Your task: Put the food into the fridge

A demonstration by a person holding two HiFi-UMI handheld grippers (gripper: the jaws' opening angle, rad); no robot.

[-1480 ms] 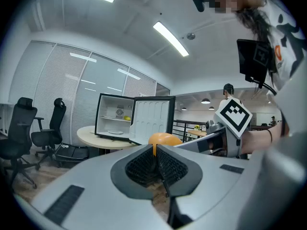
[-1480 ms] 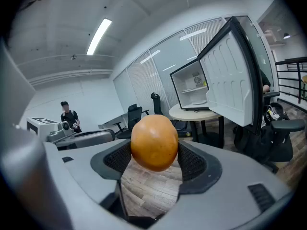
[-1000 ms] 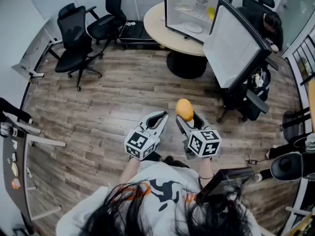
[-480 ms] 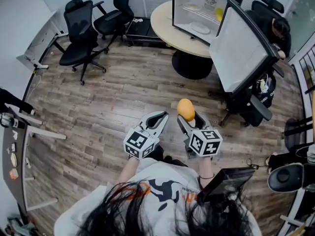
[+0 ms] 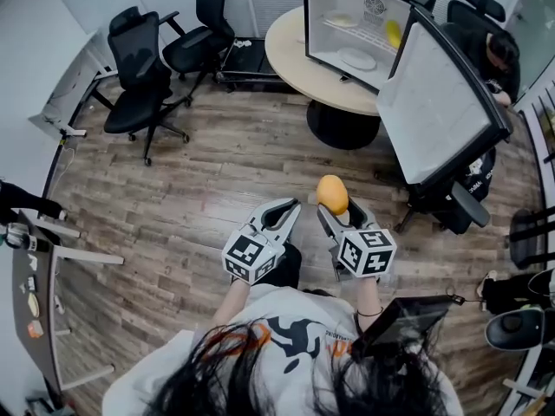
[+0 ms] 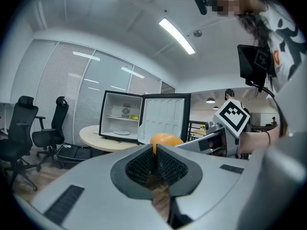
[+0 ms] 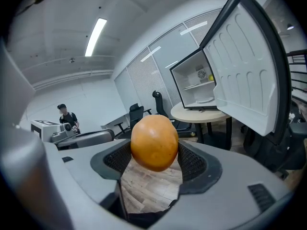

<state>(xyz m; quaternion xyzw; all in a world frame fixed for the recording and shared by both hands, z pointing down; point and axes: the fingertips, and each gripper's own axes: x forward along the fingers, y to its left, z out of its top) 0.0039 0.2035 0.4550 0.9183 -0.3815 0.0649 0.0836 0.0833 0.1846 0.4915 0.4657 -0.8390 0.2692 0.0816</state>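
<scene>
My right gripper [image 5: 340,215] pinches the orange fruit [image 5: 332,194]. My left gripper [image 5: 286,208] has its jaws pressed together, empty. The fridge [image 5: 347,24] stands open.

Light is bright and even, coming from ceiling strip lights [image 6: 176,28] that burn out to pure white in both gripper views. Shadows on the wooden floor [image 5: 199,172] are weak and soft-edged. The orange fruit [image 7: 154,140] is sharp, with a dull highlight on top, while the grey shells of the right gripper [image 7: 154,152] and the left gripper [image 6: 154,162] smear out of focus nearest each lens. All three views bulge like a fisheye, with straight lines bowing toward the edges, and the gripper views darken to black at their corners.
</scene>
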